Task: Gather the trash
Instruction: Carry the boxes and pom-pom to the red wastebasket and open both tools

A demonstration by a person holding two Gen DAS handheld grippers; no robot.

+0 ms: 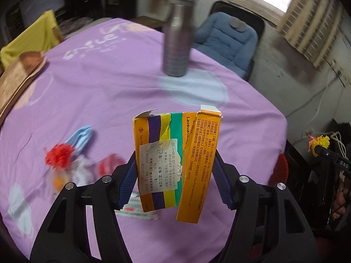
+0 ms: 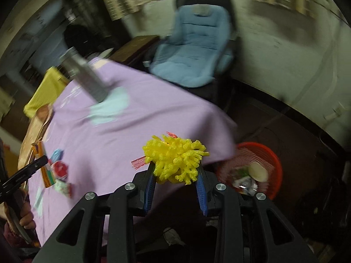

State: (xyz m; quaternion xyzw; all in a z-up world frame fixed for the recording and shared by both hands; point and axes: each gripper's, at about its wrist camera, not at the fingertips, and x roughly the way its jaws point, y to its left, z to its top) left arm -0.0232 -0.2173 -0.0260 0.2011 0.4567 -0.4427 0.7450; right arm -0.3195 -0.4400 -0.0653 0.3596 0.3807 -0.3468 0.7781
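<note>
My left gripper (image 1: 175, 166) is shut on a torn orange medicine box (image 1: 175, 162) with purple, yellow and green stripes, held upright above the purple tablecloth (image 1: 98, 83). My right gripper (image 2: 176, 173) is shut on a yellow foam fruit net (image 2: 175, 160) with a red ribbon, held over the table's right edge. A red trash basket (image 2: 272, 160) with wrappers inside stands on the floor to the right of it. More trash lies on the cloth at the left: a red foam net (image 1: 58, 154), a blue net (image 1: 82, 138) and wrappers (image 1: 107, 164).
A grey metal flask (image 1: 178, 35) stands on the far part of the table. A blue padded chair (image 1: 228, 41) is behind the table. A brown tray (image 1: 19, 76) and a yellow cloth (image 1: 30, 39) are at the far left. A small box (image 1: 136, 212) lies under the medicine box.
</note>
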